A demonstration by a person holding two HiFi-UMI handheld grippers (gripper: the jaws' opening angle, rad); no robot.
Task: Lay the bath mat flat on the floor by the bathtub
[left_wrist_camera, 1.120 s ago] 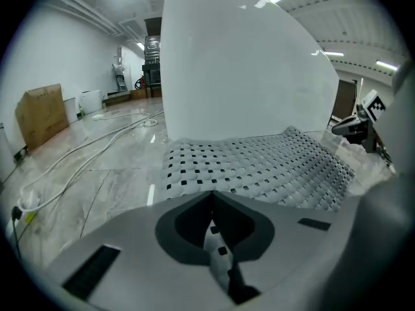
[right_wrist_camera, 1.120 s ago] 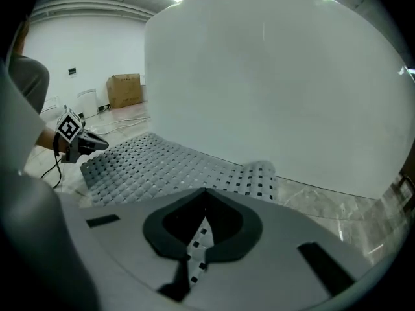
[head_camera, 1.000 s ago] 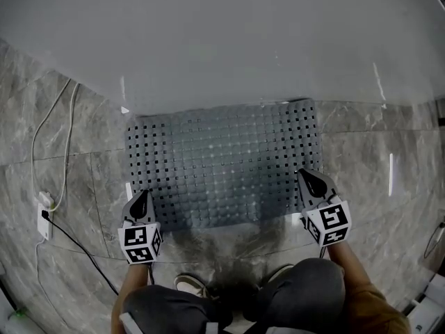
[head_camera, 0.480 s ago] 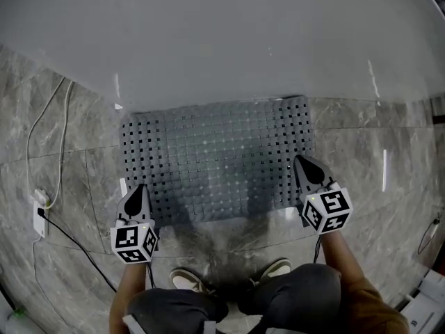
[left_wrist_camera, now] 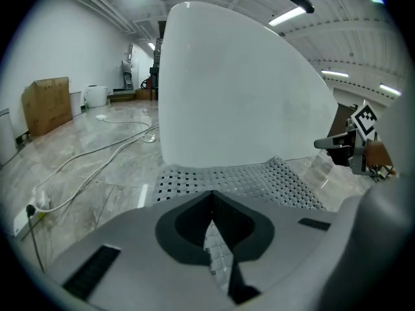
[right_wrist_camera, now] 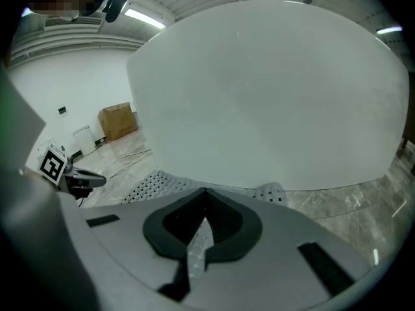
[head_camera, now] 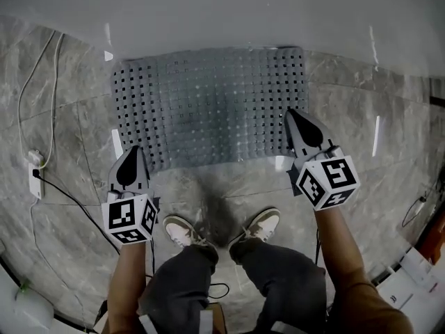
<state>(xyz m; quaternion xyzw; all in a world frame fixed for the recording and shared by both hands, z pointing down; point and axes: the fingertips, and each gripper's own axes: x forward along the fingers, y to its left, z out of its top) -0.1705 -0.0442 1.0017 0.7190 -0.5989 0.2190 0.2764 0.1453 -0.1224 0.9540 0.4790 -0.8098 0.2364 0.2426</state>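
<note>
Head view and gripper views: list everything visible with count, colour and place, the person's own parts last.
bath mat: one, grey, perforated, flat on the floor against the bathtub
bathtub: one, white, beyond the mat
floor: grey marble tiles
cables: two at least, white and black, floor at left
power strip: one, white, floor at left
cardboard box: one, brown, far background
shoes: two, pale, just short of the mat
left gripper: one, grey, shut and empty, by the mat's near-left corner
right gripper: one, grey, shut and empty, over the mat's right edge

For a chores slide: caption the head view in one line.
Bath mat lies flat on the marble floor beside the bathtub; left gripper and right gripper hover shut by its near corners.
</note>
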